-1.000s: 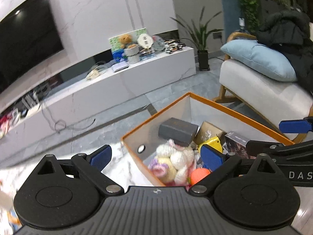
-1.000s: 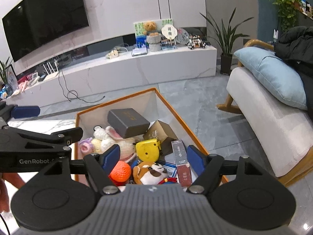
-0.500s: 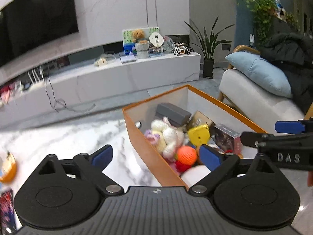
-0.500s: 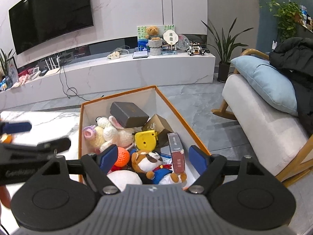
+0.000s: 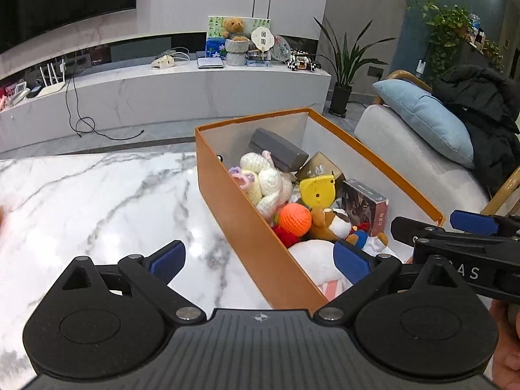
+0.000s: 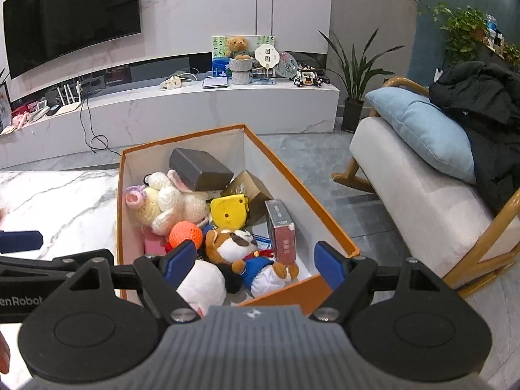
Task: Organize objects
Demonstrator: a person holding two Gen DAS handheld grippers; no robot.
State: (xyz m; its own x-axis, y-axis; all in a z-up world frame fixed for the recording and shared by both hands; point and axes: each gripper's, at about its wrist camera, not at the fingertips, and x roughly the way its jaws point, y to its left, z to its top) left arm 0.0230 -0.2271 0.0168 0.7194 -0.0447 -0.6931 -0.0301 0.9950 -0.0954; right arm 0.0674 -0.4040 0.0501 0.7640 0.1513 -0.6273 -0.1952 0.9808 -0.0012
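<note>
Orange box (image 6: 305, 188) brimming, white plush (image 6: 203, 284) half-hidden behind right tool (image 6: 255, 263) (open) — underlayer unseen

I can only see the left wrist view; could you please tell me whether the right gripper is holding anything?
Observer: No. In its own view the right gripper is open, with its pads apart over the near end of the orange box and nothing gripped.
Operator: Thank you. Is anything hidden behind the long orange wall that faces me?
Observer: Yes, a pink item lies against the inside of that wall, under the crochet bunny.
Operator: And is there anything beside the brown-and-white plush?
Observer: A flat blue-edged item shows between the brown-and-white plush and the red-ended carton. I cannot tell what it is.
</note>
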